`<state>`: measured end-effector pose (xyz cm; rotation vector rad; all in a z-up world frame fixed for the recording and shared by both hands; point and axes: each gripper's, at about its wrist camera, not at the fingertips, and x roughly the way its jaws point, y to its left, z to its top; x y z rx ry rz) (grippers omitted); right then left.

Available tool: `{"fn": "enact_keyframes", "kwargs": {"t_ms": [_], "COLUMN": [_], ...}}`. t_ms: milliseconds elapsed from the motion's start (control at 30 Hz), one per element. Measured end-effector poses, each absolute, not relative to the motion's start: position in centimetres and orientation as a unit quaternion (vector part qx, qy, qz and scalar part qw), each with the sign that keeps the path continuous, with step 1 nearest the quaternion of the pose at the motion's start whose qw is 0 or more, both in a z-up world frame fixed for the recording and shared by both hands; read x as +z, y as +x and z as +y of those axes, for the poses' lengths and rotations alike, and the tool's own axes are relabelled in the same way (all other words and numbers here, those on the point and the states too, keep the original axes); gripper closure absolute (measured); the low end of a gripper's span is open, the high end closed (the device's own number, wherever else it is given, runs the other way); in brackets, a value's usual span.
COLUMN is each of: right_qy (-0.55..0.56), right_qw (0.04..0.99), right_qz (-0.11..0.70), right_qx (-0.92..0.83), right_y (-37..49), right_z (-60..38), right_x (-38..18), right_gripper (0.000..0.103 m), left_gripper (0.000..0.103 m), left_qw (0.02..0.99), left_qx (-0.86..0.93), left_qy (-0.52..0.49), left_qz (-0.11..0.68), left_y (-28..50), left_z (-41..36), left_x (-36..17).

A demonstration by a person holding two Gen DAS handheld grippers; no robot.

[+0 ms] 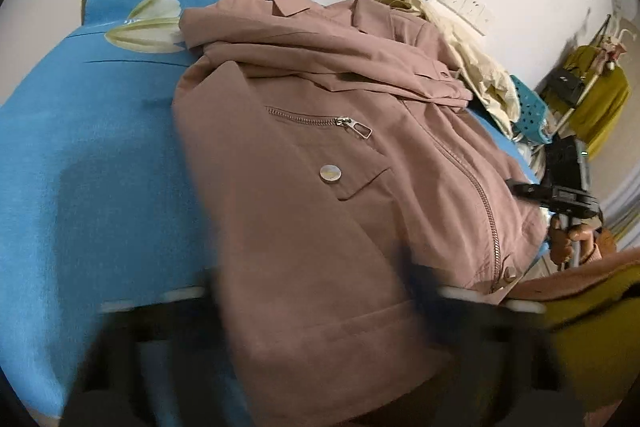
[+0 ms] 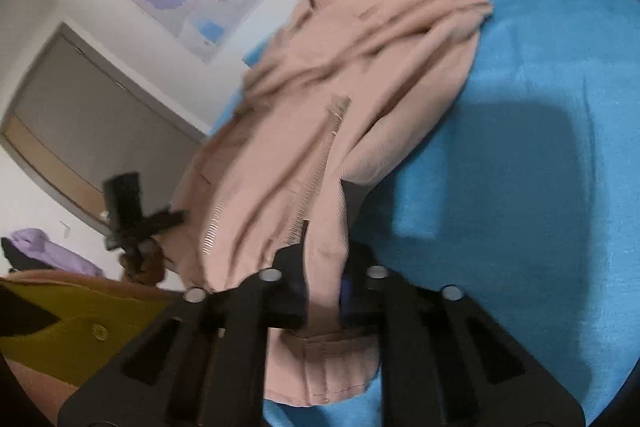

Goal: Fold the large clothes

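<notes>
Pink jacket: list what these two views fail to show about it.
- Left wrist view: pink jacket hem blurred; the left hand-held gripper is smeared.
- Right wrist view: hem hidden behind the right hand-held gripper.
- Both: the sleeves are folded under and cannot be made out.

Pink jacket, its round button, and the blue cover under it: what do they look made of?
Pink jacket: seemingly matte woven cloth, creasing softly, with metal-looking zip teeth. Round button: pale and glossy, perhaps shell or plastic; it catches light. Blue cover: soft matte fabric, faintly fuzzy, possibly fleece.
</notes>
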<state>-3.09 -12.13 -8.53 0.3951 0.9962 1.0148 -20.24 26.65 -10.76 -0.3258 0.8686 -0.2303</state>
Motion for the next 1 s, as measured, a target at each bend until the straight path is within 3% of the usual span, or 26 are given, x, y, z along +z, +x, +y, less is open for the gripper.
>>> {"fn": "enact_keyframes", "kwargs": {"t_ms": [33,67,267,400,467,500,533,567,633,667,700,867,900,933,967,1000], "right_qy": [0.198,0.208,0.216,0.201,0.191,0.195,0.197,0.2,0.206,0.198,0.188,0.167,0.166,0.171,0.18,0.186], "right_qw": [0.737,0.74,0.762,0.751,0.751,0.746,0.743,0.743,0.735,0.738,0.742,0.734,0.733,0.726,0.719,0.716], "right_qz": [0.44,0.421,0.329,0.363,0.399,0.415,0.425,0.433,0.445,0.447,0.45,0.45,0.45,0.449,0.448,0.445], "right_qx": [0.473,0.481,0.514,0.514,0.49,0.483,0.478,0.47,0.467,0.465,0.461,0.48,0.482,0.492,0.5,0.505], "right_y": [-3.3,-3.6,-6.5,-7.4,-7.2,-7.1,-7.1,-7.1,-7.2,-7.4,-7.6,-8.4,-8.4,-8.4,-8.3,-8.3], "right_z": [-12.5,-12.9,-15.6,-15.2,-15.1,-15.3,-15.4,-15.7,-16.1,-16.1,-16.1,-15.2,-14.8,-14.4,-14.2,-14.0], "right_x": [-7.8,-6.8,-0.7,-2.3,-4.4,-5.5,-6.3,-7.0,-8.0,-8.0,-8.1,-8.3,-8.4,-8.5,-8.5,-8.3], "right_gripper": [0.094,0.095,0.097,0.097,0.096,0.09,0.087,0.086,0.066,0.052,0.048,0.048,0.058,0.067,0.08,0.082], "left_gripper": [0.087,0.096,0.098,0.095,0.087,0.086,0.077,0.063,0.049,0.038,0.032,0.029,0.03,0.038,0.062,0.075], "left_qw": [0.885,0.884,0.906,0.893,0.881,0.88,0.879,0.879,0.876,0.876,0.875,0.878,0.879,0.879,0.877,0.874], "left_qx": [-0.096,-0.087,-0.105,-0.106,-0.101,-0.098,-0.092,-0.087,-0.093,-0.099,-0.104,-0.119,-0.118,-0.116,-0.114,-0.107], "left_qy": [-0.166,-0.175,-0.211,-0.201,-0.208,-0.21,-0.214,-0.214,-0.222,-0.222,-0.214,-0.173,-0.172,-0.174,-0.182,-0.191], "left_qz": [0.425,0.425,0.351,0.389,0.413,0.416,0.415,0.416,0.417,0.418,0.421,0.429,0.43,0.429,0.431,0.435], "left_y": [-20.0,-20.0,-22.9,-23.3,-23.2,-23.2,-23.2,-23.3,-23.4,-23.5,-23.5,-23.6,-23.5,-23.5,-23.3,-23.1], "left_z": [26.8,27.2,29.3,28.7,28.7,28.9,29.2,29.4,29.8,29.8,29.5,26.6,26.2,26.2,26.3,26.4], "left_x": [-10.7,-10.5,-6.1,-8.1,-10.0,-10.3,-10.6,-10.7,-10.6,-10.5,-10.3,-10.2,-10.3,-10.3,-10.3,-10.3]}}
